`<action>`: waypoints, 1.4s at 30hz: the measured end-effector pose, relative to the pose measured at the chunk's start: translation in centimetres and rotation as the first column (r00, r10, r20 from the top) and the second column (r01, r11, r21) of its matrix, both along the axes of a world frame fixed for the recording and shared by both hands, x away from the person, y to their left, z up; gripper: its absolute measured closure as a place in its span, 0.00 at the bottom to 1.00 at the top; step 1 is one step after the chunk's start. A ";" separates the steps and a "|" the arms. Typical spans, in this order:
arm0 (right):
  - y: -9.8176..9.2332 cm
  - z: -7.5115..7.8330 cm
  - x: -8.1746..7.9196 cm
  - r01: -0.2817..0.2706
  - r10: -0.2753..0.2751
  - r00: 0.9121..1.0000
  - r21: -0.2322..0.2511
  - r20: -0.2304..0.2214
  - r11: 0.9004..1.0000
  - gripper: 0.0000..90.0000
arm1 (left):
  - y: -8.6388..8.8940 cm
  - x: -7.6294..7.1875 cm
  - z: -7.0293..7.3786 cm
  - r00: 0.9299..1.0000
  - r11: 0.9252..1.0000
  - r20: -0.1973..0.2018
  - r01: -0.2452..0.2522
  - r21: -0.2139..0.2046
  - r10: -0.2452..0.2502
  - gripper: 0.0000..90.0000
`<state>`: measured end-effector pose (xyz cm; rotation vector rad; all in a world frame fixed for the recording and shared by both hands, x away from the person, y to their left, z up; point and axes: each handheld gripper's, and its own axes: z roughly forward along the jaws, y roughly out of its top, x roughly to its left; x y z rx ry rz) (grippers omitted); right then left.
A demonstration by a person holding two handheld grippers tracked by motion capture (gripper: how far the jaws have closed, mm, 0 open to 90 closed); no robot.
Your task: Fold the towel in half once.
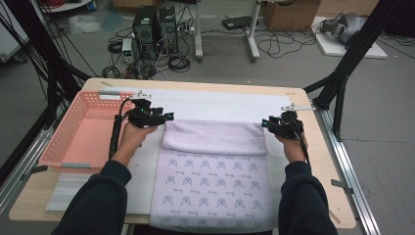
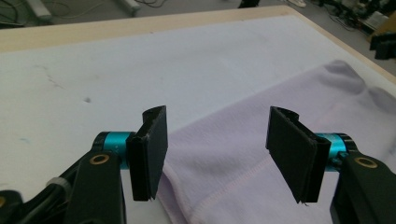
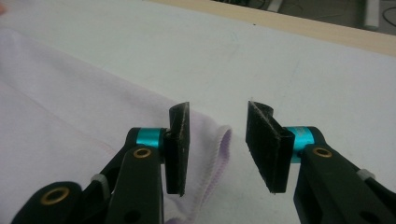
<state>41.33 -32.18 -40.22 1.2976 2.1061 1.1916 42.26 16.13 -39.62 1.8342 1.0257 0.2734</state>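
High view: a lilac towel lies at frame centre on the table, far edge folded over. Left gripper and right gripper flank the fold's corners, fingers apart, holding nothing.

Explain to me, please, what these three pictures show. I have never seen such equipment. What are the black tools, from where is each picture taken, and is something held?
A person stands at a table and holds a hand tool in each hand: the left gripper and the right gripper. Each has two black jaws that can pinch things.

The high view looks down from above the person. The two gripper views come from small cameras riding on each tool, looking along its jaws.

On the table lies a white mat, and on it a lilac towel whose far part is folded toward the person. A pink basket stands at the left.

Nothing is held: both tools' jaws stand open at the corners of the towel's fold, with no cloth pinched.
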 end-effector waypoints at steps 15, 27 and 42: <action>2.7 -1.8 -2.2 -0.168 0.138 0.975 -0.172 -0.174 0.971 0.79 | -1.6 -2.9 -4.0 0.999 0.982 -0.017 0.053 0.183 -0.050 0.62; 1.7 -1.7 -4.9 -0.185 0.169 0.978 -0.131 -0.126 0.974 0.94 | -0.7 -6.6 -3.4 0.989 0.989 0.130 0.054 0.136 -0.072 0.93; 0.0 -2.9 -9.6 -0.183 0.180 0.981 -0.035 -0.066 0.983 0.94 | 0.3 -10.0 -4.0 0.985 0.995 0.152 0.075 0.061 -0.084 0.92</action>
